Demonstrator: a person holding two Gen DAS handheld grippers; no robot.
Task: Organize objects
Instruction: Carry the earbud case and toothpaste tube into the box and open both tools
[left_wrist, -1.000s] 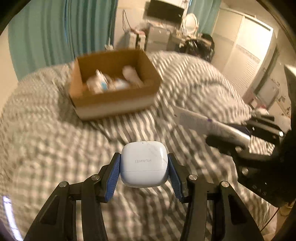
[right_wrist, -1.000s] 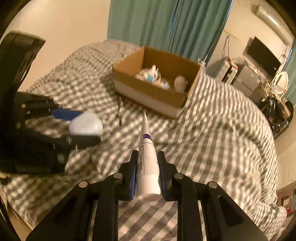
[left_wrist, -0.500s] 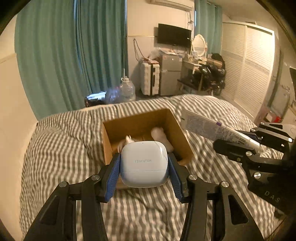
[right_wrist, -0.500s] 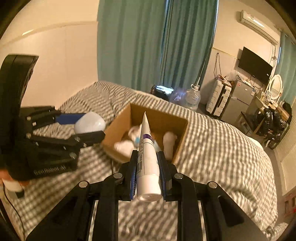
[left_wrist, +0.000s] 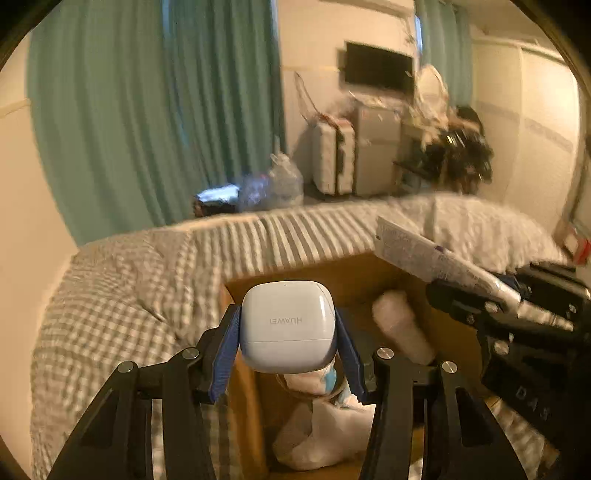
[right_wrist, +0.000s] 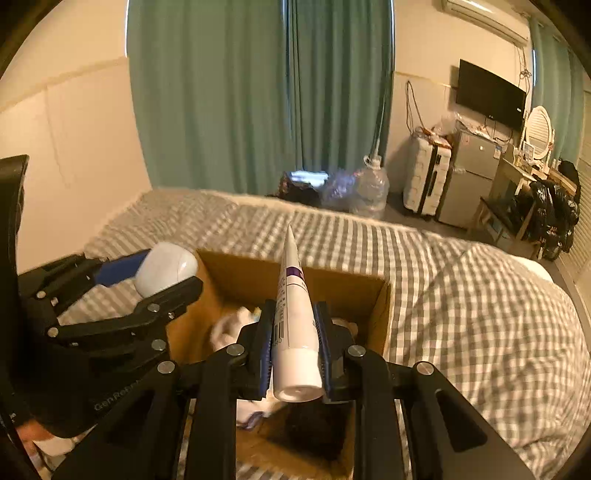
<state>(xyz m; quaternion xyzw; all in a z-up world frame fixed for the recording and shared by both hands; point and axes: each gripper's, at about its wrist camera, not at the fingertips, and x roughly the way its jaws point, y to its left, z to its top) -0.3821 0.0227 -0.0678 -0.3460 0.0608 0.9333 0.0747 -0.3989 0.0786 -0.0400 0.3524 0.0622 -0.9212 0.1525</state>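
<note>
My left gripper (left_wrist: 287, 332) is shut on a white Huawei earbud case (left_wrist: 286, 325) and holds it over the near-left part of an open cardboard box (left_wrist: 351, 273). My right gripper (right_wrist: 293, 332) is shut on a white tube with a purple band (right_wrist: 293, 314), its flat end pointing forward, above the same box (right_wrist: 380, 314). The box holds white items, among them a white bottle (left_wrist: 400, 325). The tube (left_wrist: 436, 262) and right gripper (left_wrist: 517, 299) show at the right of the left wrist view; the case (right_wrist: 166, 267) shows at the left of the right wrist view.
The box sits on a bed with a grey checked cover (right_wrist: 461, 295). Teal curtains (right_wrist: 258, 92), a water jug (right_wrist: 369, 184), a suitcase (right_wrist: 424, 181), a small fridge (right_wrist: 469, 177) and a wall TV (right_wrist: 489, 94) stand beyond the bed.
Both grippers have moved forward, from short of the box to above it, each still holding its object. The box now fills the lower middle of both views.
</note>
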